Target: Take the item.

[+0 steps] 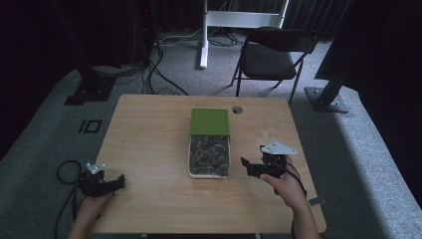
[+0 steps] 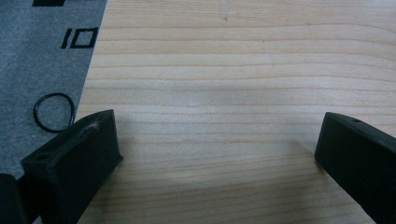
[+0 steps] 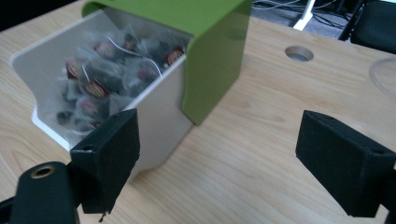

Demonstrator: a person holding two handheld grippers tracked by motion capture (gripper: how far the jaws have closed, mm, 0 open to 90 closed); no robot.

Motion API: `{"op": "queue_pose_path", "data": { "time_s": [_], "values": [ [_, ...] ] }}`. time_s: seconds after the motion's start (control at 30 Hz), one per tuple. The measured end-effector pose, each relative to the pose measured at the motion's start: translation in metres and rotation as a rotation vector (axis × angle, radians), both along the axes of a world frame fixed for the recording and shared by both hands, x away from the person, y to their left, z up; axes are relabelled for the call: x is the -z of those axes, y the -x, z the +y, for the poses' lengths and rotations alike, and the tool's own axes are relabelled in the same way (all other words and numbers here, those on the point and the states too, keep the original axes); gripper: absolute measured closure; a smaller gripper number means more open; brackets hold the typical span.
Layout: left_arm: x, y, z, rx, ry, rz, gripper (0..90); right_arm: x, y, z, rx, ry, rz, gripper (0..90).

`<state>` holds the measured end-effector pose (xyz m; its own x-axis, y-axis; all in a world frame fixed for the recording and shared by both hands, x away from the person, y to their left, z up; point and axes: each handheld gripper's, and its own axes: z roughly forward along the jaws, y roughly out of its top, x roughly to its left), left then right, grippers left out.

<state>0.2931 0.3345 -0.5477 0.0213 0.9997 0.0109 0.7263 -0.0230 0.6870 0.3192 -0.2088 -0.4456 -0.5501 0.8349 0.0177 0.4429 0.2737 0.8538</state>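
A white drawer box (image 1: 209, 172) slides out of a green sleeve (image 1: 209, 121) at the middle of the wooden table (image 1: 149, 144). The drawer (image 3: 161, 107) holds several clear sachets with dark contents (image 3: 100, 70), and the green sleeve (image 3: 210, 56) covers its far end. My right gripper (image 1: 246, 164) is open just right of the drawer, jaws wide apart and empty, also seen as the right gripper (image 3: 217, 154). My left gripper (image 1: 118, 180) rests at the table's front left corner. That left gripper (image 2: 219, 149) is open over bare wood.
A round cable hole (image 1: 237, 109) sits in the table behind the box. A black folding chair (image 1: 273, 55) and a white stand (image 1: 204, 35) are beyond the table. Cables lie on the grey carpet (image 1: 40, 149) at the left, with a black loop (image 2: 53, 112) near the table edge.
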Motion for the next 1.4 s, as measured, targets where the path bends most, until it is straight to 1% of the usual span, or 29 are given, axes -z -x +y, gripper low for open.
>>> {"op": "queue_pose_path", "data": {
  "time_s": [0.23, 0.57, 0.77, 0.83, 0.87, 0.93, 1.1, 1.4],
  "values": [
    [0.000, 0.000, 0.000, 0.000, 0.000, 0.000, 0.3, -0.008, -0.004, 0.016, -0.033, -0.006, -0.021, 14.1],
    [0.000, 0.000, 0.000, 0.000, 0.000, 0.000, 0.3, -0.013, -0.008, 0.042, -0.077, -0.001, -0.021, 14.7],
    [0.000, 0.000, 0.000, 0.000, 0.000, 0.000, 0.3, -0.014, -0.010, 0.055, -0.107, 0.005, -0.023, 15.2],
    [0.000, 0.000, 0.000, 0.000, 0.000, 0.000, 0.3, -0.014, -0.010, 0.056, -0.111, 0.005, -0.024, 15.2],
    [0.000, 0.000, 0.000, 0.000, 0.000, 0.000, 0.3, -0.014, -0.010, 0.062, -0.125, 0.005, -0.024, 15.3],
    [0.000, 0.000, 0.000, 0.000, 0.000, 0.000, 0.3, -0.013, -0.011, 0.066, -0.136, 0.005, -0.023, 15.3],
    [0.000, 0.000, 0.000, 0.000, 0.000, 0.000, 0.3, -0.009, -0.011, 0.076, -0.156, 0.001, -0.019, 16.8],
    [0.000, 0.000, 0.000, 0.000, 0.000, 0.000, 0.3, -0.001, -0.012, 0.096, -0.192, 0.015, -0.011, 16.8]
  ]
}}
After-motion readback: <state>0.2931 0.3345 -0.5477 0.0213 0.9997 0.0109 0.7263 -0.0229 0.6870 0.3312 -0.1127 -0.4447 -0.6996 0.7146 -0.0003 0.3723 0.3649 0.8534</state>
